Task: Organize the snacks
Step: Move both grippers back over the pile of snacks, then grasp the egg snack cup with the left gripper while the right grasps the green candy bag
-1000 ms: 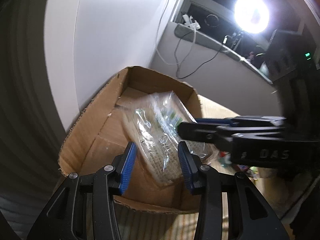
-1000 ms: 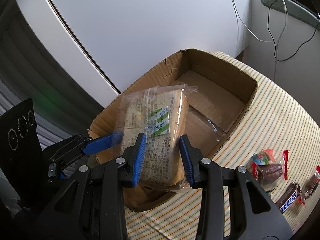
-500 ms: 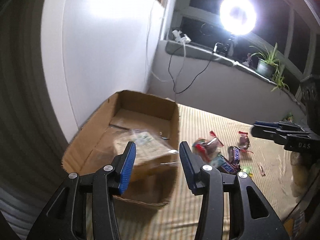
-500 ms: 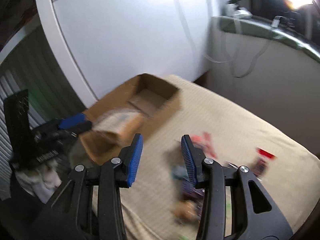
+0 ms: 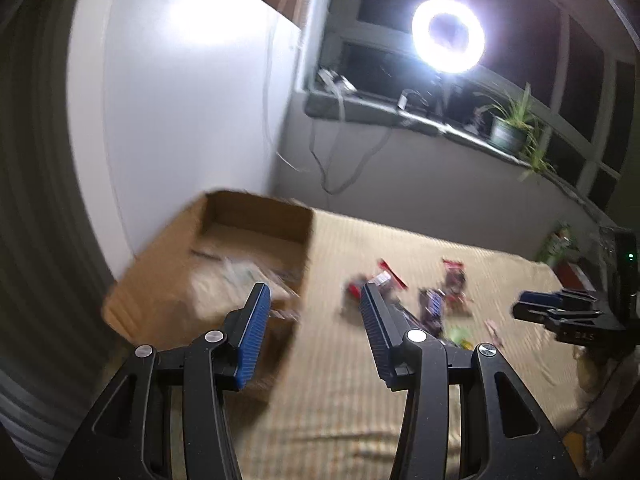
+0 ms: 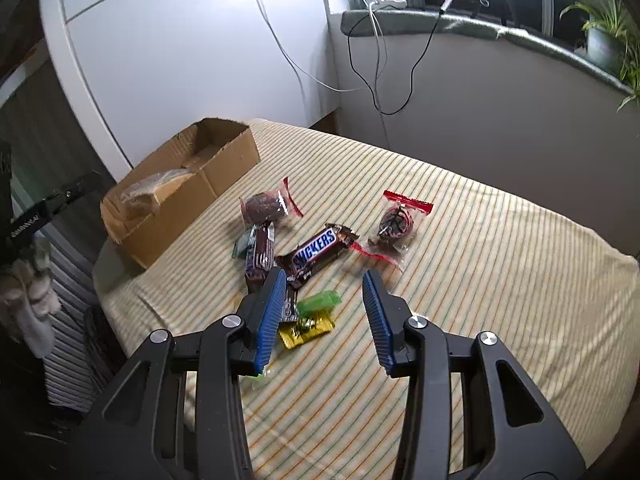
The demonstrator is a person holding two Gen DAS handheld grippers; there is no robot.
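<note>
- Hovering my right gripper [image 6: 324,312], jaws spread and empty, above the loose snacks mid-table.
- My left gripper [image 5: 312,324] also gapes, holding nothing, near the box [image 6: 224,168].
- One bag [image 6: 148,188] lies in that box at the table's far left corner.
- Left: Snickers [image 6: 316,252], red-sealed packets [image 6: 396,220], green [image 6: 318,302] and gold [image 6: 306,330] candies.

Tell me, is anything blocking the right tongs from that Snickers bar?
Nothing visible does. The right tongs hang open just short of the Snickers, with only striped cloth between; a green wrapper lies beside the path.
</note>
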